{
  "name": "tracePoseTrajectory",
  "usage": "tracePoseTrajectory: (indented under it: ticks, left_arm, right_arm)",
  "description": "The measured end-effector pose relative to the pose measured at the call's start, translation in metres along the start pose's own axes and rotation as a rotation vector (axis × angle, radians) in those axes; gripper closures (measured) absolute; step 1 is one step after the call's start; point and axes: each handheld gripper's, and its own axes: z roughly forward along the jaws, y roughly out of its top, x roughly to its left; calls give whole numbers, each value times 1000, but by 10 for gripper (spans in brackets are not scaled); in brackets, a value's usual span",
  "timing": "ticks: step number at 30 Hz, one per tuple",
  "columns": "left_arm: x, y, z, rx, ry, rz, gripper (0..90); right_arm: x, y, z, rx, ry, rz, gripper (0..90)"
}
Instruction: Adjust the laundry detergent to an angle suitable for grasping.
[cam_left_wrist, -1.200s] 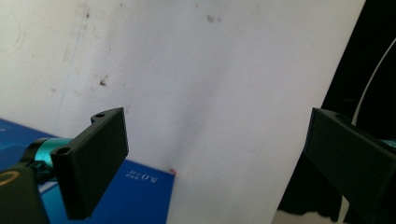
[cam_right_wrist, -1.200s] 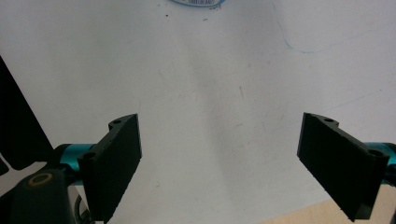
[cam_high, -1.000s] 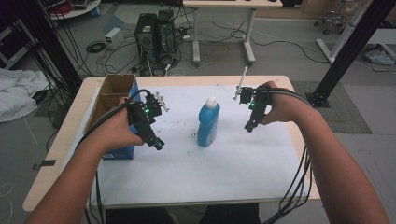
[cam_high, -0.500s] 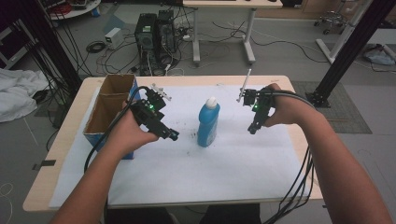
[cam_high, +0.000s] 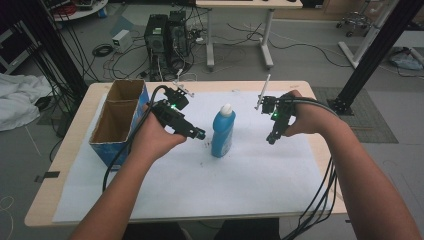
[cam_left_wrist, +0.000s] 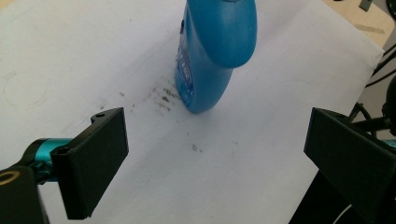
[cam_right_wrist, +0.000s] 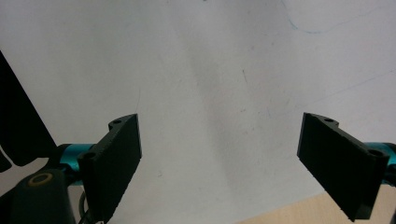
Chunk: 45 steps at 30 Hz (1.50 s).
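With my left gripper (cam_high: 199, 134) fingers spread wide, I approach the upright blue bottle (cam_high: 222, 132) at 3 o'clock, squaring on its body.

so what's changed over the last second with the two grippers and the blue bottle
The left gripper swung toward the blue plastic bottle with the white cap, jaws open, not touching it. The right gripper barely shifted, open over the white paper sheet. Bottle and brown cardboard box stayed put.

Both grippers (cam_high: 199, 134) (cam_high: 270, 140) wide open
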Motion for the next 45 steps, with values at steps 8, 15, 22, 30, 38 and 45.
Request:
tracePoseTrajectory:
  ticks: [8, 15, 22, 30, 38, 45]
  left_arm:
    - [-14, 19, 17, 2, 41, -13, 64]
    - [-24, 33, 33, 23, 48, -15, 64]
    - [-28, 43, 50, 26, 69, -21, 64]
    - [-27, 50, 63, 30, 112, -26, 64]
    - [-24, 55, 75, 28, 126, -41, 64]
    - [-28, 60, 86, 35, 126, -38, 64]
  right_arm:
    - [-2, -10, 0, 15, 12, 11, 129]
    - [-2, -14, -1, 26, 11, 23, 129]
    - [-4, -16, 1, 29, 15, 30, 129]
    - [-5, -13, 4, 36, 20, 27, 129]
    - [-6, -10, 6, 48, 20, 19, 129]
    - [-7, -10, 7, 45, 20, 16, 128]
